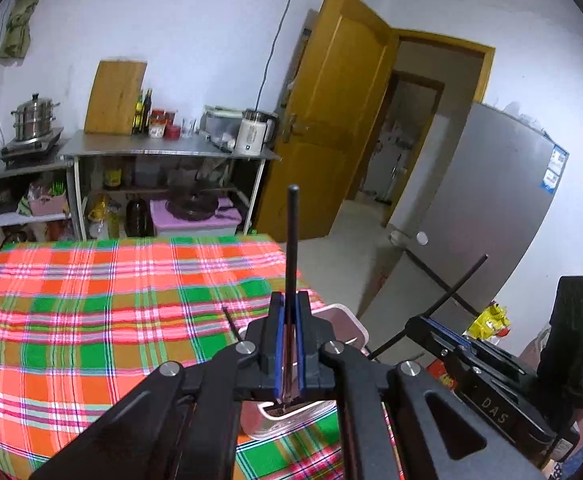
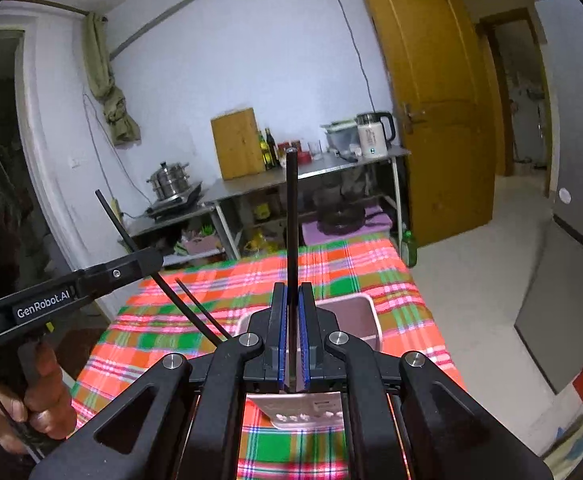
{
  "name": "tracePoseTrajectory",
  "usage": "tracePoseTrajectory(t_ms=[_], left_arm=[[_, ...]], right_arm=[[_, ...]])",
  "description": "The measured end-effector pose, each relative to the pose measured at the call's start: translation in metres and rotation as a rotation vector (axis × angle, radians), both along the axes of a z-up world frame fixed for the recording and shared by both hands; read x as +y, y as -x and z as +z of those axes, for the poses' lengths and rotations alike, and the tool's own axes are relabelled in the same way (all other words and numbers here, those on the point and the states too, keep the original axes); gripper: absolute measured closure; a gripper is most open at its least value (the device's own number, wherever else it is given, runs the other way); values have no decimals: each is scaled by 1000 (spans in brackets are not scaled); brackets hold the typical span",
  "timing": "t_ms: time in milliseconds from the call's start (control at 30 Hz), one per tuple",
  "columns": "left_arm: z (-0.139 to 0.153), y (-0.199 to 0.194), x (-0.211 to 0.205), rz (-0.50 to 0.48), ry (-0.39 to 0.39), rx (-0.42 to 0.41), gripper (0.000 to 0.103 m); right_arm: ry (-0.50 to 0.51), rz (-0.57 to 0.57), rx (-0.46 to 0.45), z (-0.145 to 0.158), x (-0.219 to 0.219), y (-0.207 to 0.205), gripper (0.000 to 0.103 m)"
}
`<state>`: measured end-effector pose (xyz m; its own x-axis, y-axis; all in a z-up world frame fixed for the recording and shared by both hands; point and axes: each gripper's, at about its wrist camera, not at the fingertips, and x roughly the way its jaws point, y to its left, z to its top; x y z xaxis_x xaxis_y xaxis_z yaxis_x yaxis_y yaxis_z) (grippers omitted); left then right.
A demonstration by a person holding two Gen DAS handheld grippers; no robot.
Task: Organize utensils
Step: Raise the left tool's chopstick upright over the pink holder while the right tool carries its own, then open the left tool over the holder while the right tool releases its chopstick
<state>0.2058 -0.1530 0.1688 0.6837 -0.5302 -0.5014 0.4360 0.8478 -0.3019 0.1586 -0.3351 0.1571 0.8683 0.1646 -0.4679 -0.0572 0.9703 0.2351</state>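
Observation:
My left gripper (image 1: 290,304) is shut on a black chopstick (image 1: 292,240) that stands upright between its blue pads. My right gripper (image 2: 292,296) is shut on another black chopstick (image 2: 290,216), also upright. Both hover over a pink utensil holder (image 1: 345,320) on the plaid tablecloth (image 1: 111,304); the holder also shows in the right wrist view (image 2: 361,316). A third black chopstick (image 2: 201,304) leans out of the holder. The right gripper shows in the left wrist view (image 1: 423,322), and the left gripper shows in the right wrist view (image 2: 147,260).
A metal shelf unit (image 1: 163,152) with a steamer pot (image 1: 33,118), cutting board, bottles and kettle stands behind the table. An open wooden door (image 1: 331,120) and a grey fridge (image 1: 491,208) are to the right. The table edge lies just right of the holder.

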Motion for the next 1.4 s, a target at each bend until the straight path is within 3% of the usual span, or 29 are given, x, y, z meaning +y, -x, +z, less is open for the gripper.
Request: tracePoseTrajectory(t_ms=[233,467,600,1033,1400], left_arm=[[-32,-11,-6,6,-22,66,97],[-44,-10,-7,-2,-22,79,94],[-42,-5,-3,-4,-13,70,84],[-26,35,28,28,-21,-15,84],[-56,78,74,115,-48,-1,84]], right_arm=[[12,19,71,-25,3,-16,98],[14,9,120,-38,-2,-23,97],[21,5,102,-34,-1,-18,92],[31,19,24,-15,15,22,92],[51,99,49,-38,55,50,92]])
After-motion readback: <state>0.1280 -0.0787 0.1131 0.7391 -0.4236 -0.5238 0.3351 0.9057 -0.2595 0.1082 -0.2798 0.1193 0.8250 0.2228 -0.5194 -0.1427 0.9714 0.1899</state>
